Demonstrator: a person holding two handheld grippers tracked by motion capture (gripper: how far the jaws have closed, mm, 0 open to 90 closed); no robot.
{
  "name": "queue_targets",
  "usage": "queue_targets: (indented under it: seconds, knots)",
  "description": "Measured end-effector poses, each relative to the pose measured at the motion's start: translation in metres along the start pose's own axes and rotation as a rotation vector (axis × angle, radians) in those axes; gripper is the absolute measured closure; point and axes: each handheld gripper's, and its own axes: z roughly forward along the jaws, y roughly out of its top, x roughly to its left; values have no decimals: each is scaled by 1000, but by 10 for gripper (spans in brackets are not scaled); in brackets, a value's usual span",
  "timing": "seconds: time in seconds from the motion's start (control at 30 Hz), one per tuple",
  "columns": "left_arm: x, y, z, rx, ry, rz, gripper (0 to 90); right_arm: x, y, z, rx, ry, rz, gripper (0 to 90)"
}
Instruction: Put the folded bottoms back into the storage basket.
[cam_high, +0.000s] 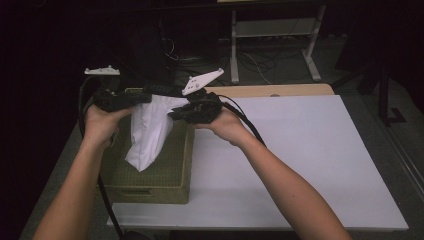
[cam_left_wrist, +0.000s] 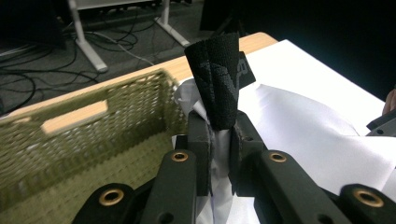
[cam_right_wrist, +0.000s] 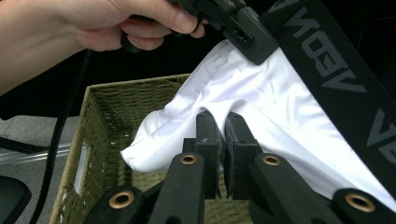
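Both tongs are clamped on a white cloth garment with a black lettered waistband (cam_high: 150, 125), left tongs (cam_high: 131, 99) and right tongs (cam_high: 176, 113) holding it stretched above the olive woven basket (cam_high: 165, 175) on the white surface (cam_high: 300, 160)

High view: fixed above the person's side, facing forward and down over the worktop (cam_high: 310, 150), far enough to take in both forearms and the floor beyond. Left claw view: rides the left claw (cam_left_wrist: 219, 140), close behind its jaws, facing across the woven basket (cam_left_wrist: 93, 121). Right claw view: on the right claw (cam_right_wrist: 220, 140), equally close. All three share the basket and white garment (cam_high: 147, 135).
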Motion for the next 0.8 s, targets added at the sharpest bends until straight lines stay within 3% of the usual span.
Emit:
queue_targets:
  seconds: [0.4,0.8]
  knots:
    - [28,-25,-1,42,88,-46,798,3,-9,35,42,27,4,846]
    - [49,-52,12,95,167,-88,797,5,-24,69,119,36,1,845]
